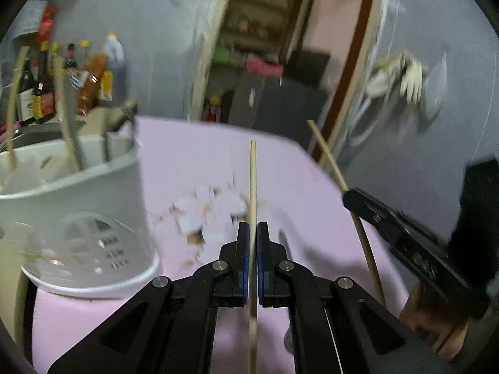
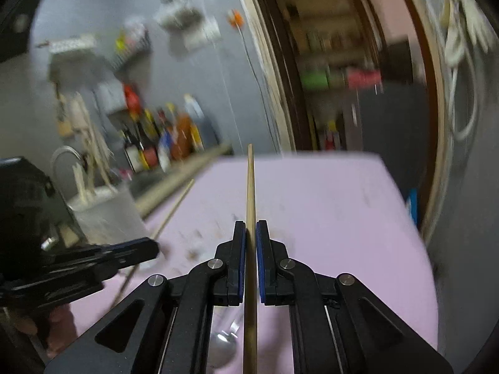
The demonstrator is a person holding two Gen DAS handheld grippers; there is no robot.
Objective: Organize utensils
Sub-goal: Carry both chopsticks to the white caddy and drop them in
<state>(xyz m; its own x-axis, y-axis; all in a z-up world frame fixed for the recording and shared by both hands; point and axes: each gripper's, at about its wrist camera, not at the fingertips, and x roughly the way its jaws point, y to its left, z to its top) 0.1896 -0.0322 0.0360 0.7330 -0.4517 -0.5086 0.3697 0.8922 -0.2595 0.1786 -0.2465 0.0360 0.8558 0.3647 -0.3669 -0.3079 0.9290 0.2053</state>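
Observation:
Each gripper holds one wooden chopstick above the pink table (image 1: 199,155). My left gripper (image 1: 253,227) is shut on a chopstick (image 1: 253,180) that sticks out straight ahead between its blue pads. My right gripper (image 2: 249,226) is shut on a second chopstick (image 2: 249,187) in the same way. The right gripper (image 1: 405,233) and its chopstick (image 1: 330,159) also show at the right of the left wrist view. A white utensil holder (image 1: 78,218) with several wooden utensils stands at the left, close to my left gripper. A metal spoon (image 2: 223,342) lies on the table under my right gripper.
Pale scraps and crumbs (image 1: 209,212) lie on the cloth ahead of the left gripper. Sauce bottles (image 1: 46,84) stand on a counter behind the holder. A faucet (image 2: 64,155) and an open doorway (image 2: 343,78) to a pantry are beyond the table.

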